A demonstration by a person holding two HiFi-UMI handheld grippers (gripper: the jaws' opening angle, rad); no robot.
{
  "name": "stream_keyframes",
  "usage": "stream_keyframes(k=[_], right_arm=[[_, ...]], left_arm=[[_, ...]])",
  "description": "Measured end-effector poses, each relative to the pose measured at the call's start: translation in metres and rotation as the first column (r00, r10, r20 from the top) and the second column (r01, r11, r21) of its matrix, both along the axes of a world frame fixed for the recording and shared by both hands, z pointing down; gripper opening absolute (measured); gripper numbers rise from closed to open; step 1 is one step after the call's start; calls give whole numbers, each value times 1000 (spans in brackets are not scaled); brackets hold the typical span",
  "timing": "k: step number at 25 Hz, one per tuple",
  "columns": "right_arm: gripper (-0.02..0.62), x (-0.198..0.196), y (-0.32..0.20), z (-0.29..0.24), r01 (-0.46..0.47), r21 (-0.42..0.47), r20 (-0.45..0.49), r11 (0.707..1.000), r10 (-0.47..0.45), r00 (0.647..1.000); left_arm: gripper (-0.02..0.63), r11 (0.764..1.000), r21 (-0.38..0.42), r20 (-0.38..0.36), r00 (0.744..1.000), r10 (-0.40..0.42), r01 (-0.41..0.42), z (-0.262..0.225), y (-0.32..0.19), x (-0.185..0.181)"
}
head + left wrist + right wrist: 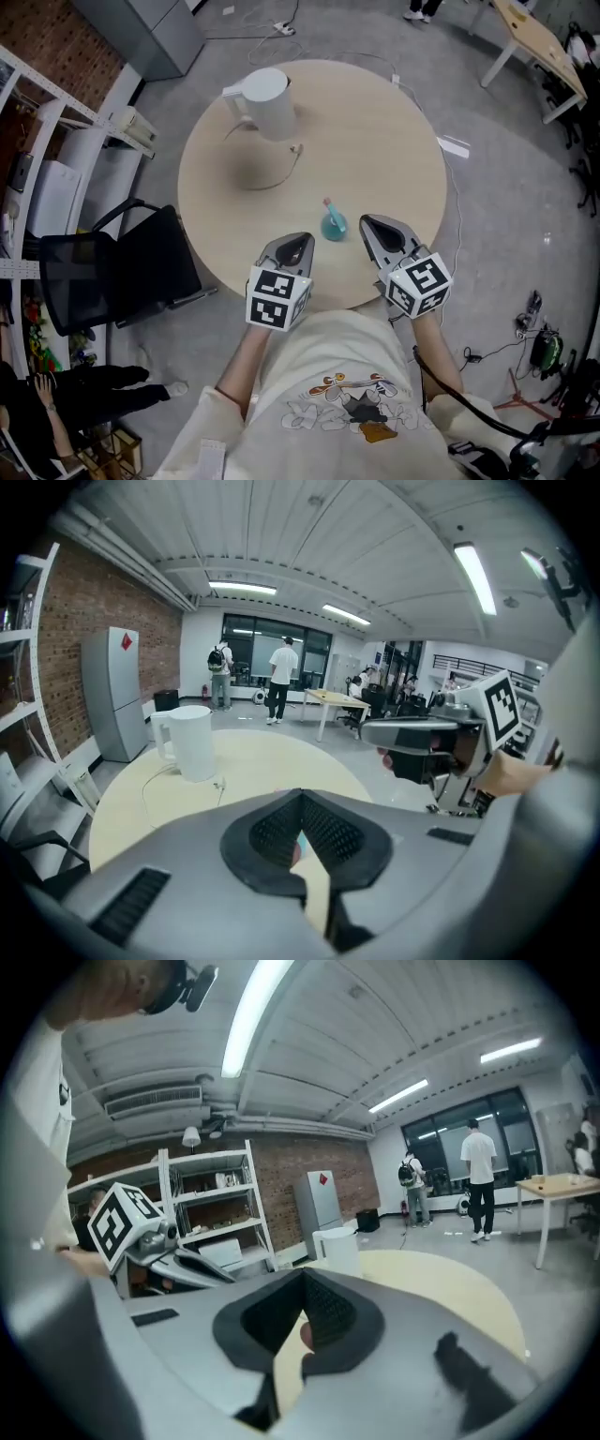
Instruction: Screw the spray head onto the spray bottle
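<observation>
A small teal spray bottle (pixel 334 226) stands on the round table (pixel 375 131) near its front edge, with a pink spray head (pixel 327 203) on top. My left gripper (pixel 298 240) is just left of the bottle and my right gripper (pixel 367 223) just right of it. Neither touches it. Both stand shut with nothing between the jaws. In the left gripper view the left gripper (pixel 302 799) has its jaws together, and a sliver of teal and pink shows behind them. The right gripper (pixel 303 1283) is likewise shut and empty in its own view.
A white kettle (pixel 268 101) with a cord stands at the table's far left. A black chair (pixel 122 267) is beside the table on the left. Metal shelves (pixel 211 1213) and a grey cabinet (pixel 114 691) line the brick wall. People stand far back.
</observation>
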State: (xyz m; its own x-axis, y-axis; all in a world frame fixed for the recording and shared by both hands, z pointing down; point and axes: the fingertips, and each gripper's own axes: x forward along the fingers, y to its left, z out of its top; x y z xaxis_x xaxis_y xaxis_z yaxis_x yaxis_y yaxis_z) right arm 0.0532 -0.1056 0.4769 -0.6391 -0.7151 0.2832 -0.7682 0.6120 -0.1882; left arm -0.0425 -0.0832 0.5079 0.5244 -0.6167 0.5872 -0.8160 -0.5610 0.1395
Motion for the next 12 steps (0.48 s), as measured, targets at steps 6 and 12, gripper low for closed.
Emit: stream_keyframes(k=[6, 12], right_arm=[[6, -7, -14, -3, -45, 56, -32, 997, 47, 998], [6, -11, -16, -3, -34, 51, -23, 998, 35, 999]], left_arm=[[6, 999, 37, -56, 998, -37, 39, -14, -7, -5], [6, 998, 54, -36, 999, -34, 36, -17, -5, -9]])
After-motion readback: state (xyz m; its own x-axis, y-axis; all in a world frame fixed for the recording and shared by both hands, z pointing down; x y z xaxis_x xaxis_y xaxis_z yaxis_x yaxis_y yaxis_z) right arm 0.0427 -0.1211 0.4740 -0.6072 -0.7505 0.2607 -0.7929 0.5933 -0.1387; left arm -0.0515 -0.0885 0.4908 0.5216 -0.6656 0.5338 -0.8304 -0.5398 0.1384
